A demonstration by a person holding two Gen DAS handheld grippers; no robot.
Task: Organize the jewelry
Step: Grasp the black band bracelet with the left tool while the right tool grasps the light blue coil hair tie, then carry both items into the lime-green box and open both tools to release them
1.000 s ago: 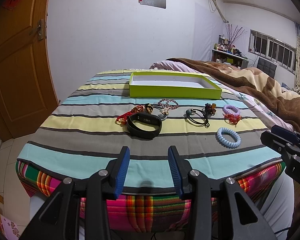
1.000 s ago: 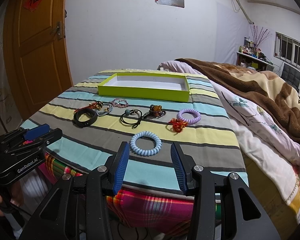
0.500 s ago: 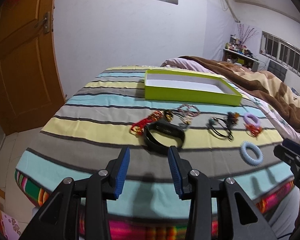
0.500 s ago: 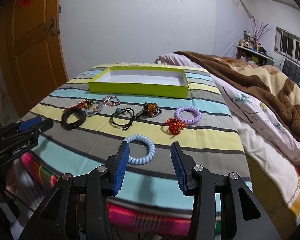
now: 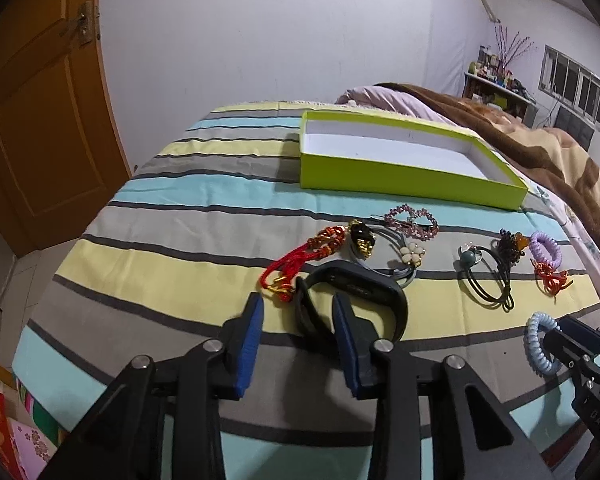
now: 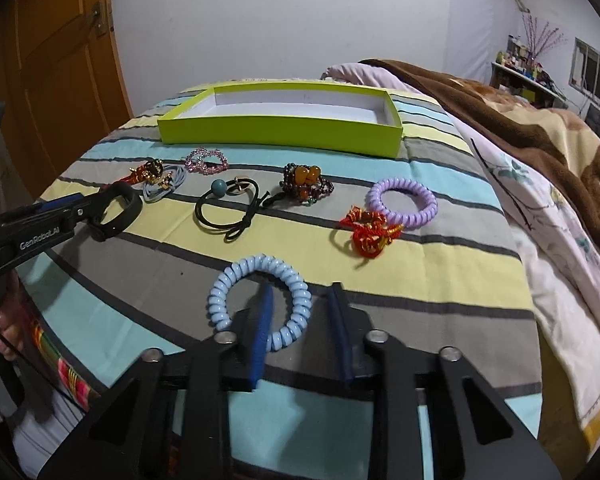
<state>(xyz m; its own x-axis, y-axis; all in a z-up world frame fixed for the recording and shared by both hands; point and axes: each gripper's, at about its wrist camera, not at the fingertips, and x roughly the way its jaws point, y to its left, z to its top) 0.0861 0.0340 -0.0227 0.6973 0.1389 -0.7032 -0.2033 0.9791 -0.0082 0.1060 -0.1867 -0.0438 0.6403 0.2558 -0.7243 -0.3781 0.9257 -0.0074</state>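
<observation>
An empty lime green box point(image 5: 404, 174) point(image 6: 276, 128) stands at the back of the striped table. My left gripper point(image 5: 298, 320) is open, its jaws straddling the near-left rim of a black band point(image 5: 364, 286) point(image 6: 118, 216). My right gripper point(image 6: 300, 312) is open, its jaws straddling the near-right rim of a light blue coil hair tie point(image 6: 260, 300) point(image 5: 538, 344). Between these and the box lie a red cord charm point(image 5: 300, 260), a grey flower tie point(image 5: 408, 258), a pink bead bracelet point(image 6: 206, 160), a black elastic point(image 6: 228, 204), an amber bead cluster point(image 6: 306, 184), a purple coil tie point(image 6: 404, 202) and a red knot point(image 6: 370, 232).
A bed with a brown blanket point(image 6: 540, 120) and floral sheet point(image 6: 560, 240) runs along the table's right side. A wooden door point(image 5: 40, 120) is at the left. The table's near edge drops off just below both grippers.
Both grippers have moved forward and down over the table. The left one has come around the black band's rim and the right one around the light blue coil tie's rim. Both stayed open.
</observation>
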